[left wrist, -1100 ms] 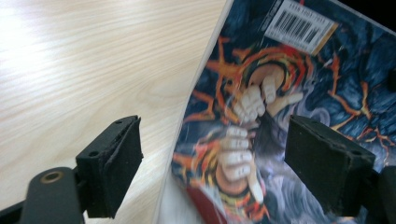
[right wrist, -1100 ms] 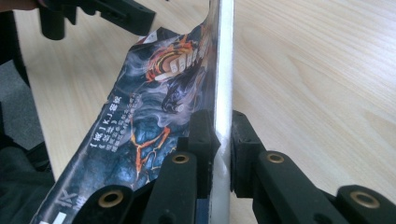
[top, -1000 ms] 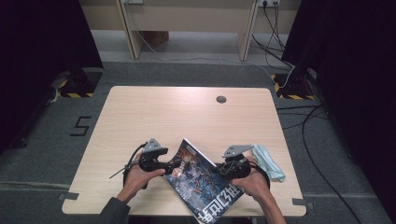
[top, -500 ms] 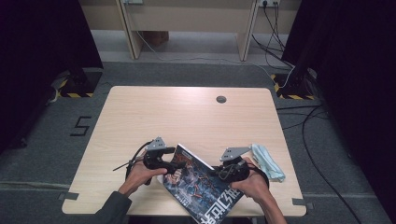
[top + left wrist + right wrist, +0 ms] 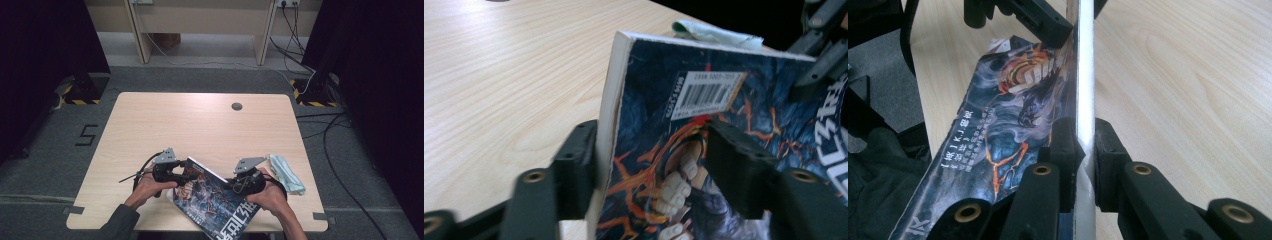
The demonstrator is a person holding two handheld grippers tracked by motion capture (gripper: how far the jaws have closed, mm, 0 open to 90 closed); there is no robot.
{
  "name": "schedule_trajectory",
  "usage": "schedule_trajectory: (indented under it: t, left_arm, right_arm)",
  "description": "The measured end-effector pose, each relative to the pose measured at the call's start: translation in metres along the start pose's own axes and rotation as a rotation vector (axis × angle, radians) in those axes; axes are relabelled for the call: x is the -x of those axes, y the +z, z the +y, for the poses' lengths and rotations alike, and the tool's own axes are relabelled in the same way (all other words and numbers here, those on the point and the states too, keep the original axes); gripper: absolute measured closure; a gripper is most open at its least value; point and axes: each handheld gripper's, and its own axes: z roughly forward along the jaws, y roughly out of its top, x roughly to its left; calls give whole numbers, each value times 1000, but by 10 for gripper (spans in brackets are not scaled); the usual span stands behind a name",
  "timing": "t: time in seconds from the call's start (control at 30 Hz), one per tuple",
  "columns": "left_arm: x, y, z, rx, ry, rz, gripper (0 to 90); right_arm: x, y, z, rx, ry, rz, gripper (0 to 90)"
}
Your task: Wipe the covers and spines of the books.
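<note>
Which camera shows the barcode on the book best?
The left gripper view: the barcode faces the camera, close and legible on the book. The high view shows the cover small and the right gripper view shows it edge-on; I can't make out the barcode in either.

Magazine's point(image 5: 215, 200) near corner past the frame edge, title probably unreadable

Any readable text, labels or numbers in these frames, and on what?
"5": painted on the grey floor left of the light wooden table.
Large pale characters on the dark illustrated paperback book: too partial to read.
White barcode label on its cover: digits blurred.
Small cover lettering: illegible.
</note>
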Motion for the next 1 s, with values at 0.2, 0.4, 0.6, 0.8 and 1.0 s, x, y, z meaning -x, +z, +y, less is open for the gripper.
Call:
schedule_trajectory:
  t: [0.2, 0.4, 0.6, 0.8, 1.0]
  left_arm:
    - [5, -9, -1, -35, 83, 48, 654]
    - [8, -18, -6, -22, 79, 66, 706]
    - [14, -24, -6, -18, 92, 85, 745]
    - [20, -24, -3, -29, 116, 98, 782]
    - [19, -28, -4, -16, 77, 128, 789]
  right_arm:
    - [8, 2, 2, -38, -12, -19, 823]
    - [18, 8, 8, -63, -25, -7, 786]
    - [27, 13, 9, -66, -8, -1, 720]
    - [32, 12, 5, -60, 44, -48, 658]
    - [41, -10, 2, 28, 124, -106, 543]
